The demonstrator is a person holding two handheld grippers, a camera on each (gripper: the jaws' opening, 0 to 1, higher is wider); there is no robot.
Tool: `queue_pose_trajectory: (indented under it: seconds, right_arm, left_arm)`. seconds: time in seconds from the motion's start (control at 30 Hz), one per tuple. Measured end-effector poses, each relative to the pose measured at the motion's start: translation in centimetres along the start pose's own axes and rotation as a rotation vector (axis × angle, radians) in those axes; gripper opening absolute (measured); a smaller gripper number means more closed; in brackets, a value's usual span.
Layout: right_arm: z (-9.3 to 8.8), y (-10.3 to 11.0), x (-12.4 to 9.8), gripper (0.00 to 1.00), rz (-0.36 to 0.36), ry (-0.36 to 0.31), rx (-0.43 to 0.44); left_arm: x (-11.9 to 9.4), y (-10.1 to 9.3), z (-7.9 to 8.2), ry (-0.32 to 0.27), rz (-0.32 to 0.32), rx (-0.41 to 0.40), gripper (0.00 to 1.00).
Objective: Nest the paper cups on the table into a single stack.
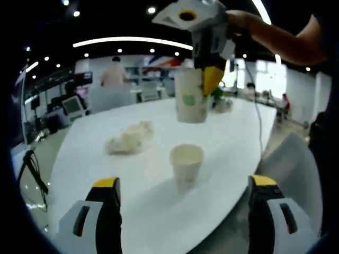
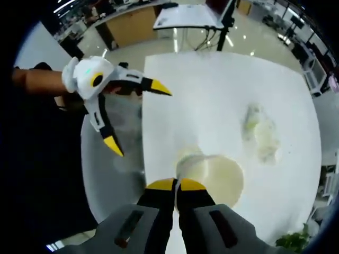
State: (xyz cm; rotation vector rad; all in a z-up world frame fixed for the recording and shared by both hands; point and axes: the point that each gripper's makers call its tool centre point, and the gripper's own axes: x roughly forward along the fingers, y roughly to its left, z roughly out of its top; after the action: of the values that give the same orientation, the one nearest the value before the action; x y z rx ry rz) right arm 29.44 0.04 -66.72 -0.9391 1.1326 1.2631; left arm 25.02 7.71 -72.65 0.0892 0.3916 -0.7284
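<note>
Paper, thin and light, so these cups will crush if squeezed hard; the rim is the place to pinch. The right gripper (image 2: 176,186) is clamped on the rim of a held cup (image 1: 190,100), hanging above the standing cup (image 1: 186,163) on the white table (image 1: 85,159). The left gripper (image 1: 185,185), near, is spread wide, empty.

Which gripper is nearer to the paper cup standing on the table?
Left, as far as the left gripper view shows. The left gripper, open, sits low just in front of the standing cup. The right gripper hangs above and beyond it, shut on a lifted cup.
</note>
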Motion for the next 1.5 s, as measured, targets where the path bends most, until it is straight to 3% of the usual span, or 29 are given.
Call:
queue_pose_trajectory:
  seconds: [0.8, 1.5]
  right_arm:
    - [-0.4, -0.1, 4.0, 0.00, 0.025, 0.009, 0.027]
    - [-1.2, -0.8, 7.7, 0.00, 0.018, 0.039, 0.059]
  left_arm:
    - [0.3, -0.8, -0.8, 0.032, -0.034, 0.024, 0.99]
    - [0.3, -0.2, -0.8, 0.024, -0.015, -0.015, 0.99]
